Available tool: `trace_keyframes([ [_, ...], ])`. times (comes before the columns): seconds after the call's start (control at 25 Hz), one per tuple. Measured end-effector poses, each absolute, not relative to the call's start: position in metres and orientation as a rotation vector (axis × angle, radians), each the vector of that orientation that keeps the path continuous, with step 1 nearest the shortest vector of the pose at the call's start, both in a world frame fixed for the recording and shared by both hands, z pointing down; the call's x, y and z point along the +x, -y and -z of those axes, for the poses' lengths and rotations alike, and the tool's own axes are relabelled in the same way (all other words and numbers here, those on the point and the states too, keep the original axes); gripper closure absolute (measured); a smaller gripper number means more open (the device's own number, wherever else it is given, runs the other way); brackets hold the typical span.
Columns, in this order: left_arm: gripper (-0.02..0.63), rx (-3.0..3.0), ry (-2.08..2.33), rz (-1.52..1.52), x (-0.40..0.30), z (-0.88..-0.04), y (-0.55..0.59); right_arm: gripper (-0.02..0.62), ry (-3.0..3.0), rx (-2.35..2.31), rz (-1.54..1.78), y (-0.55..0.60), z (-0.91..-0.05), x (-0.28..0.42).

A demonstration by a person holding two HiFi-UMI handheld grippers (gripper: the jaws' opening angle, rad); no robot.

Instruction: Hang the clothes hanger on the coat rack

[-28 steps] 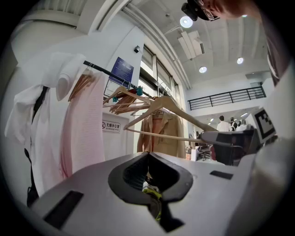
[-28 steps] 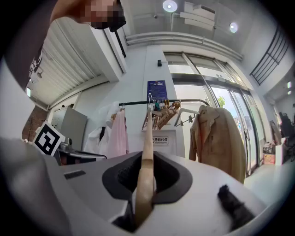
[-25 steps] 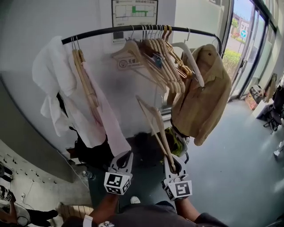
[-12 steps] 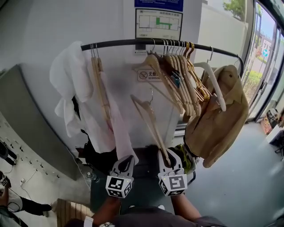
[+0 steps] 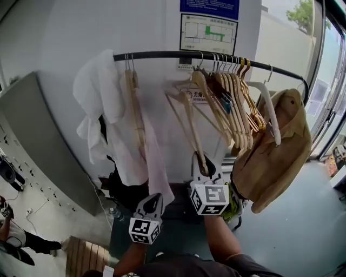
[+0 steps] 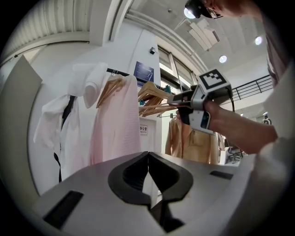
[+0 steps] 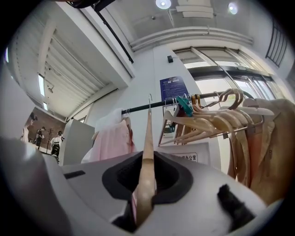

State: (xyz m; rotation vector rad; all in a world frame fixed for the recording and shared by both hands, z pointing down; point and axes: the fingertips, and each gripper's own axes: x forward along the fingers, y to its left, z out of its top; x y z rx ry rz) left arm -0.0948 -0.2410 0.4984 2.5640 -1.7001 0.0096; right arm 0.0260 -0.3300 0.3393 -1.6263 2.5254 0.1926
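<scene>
1. Head view: right gripper (image 5: 203, 165) grips the hanger (image 5: 188, 113) by its near end, hook up near the rail (image 5: 157, 54), aimed at the gap left of the bunch (image 5: 232, 103).
2. Left gripper view: left gripper (image 6: 148, 159) is closed, empty, idle.
3. Right gripper view: jaws pinch the hanger edge-on; probably not hooked yet.

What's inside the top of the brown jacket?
A white hanger holds up the brown jacket. One arm sticks out in front; its other arm is covered by the jacket, so it can't be seen.

White wall (image 5: 81, 32) behind, grey floor (image 5: 303, 227), glass doors (image 5: 327, 81) right, round ceiling lights (image 7: 162, 3).
</scene>
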Motion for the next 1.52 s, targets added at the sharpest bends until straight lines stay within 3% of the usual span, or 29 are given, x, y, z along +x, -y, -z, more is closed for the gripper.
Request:
trace_keyframes([
  [0.48, 0.597, 2.479, 1.828, 0.018, -0.136, -0.496, 0.231, 0.543, -2.51, -1.623, -0.223, 0.395, -0.273, -0.015],
  [1.52, 0.597, 2.468, 1.846, 0.009, -0.148, -0.496, 0.226, 0.543, -2.515, -1.681, -0.249, 0.411, -0.284, -0.027],
])
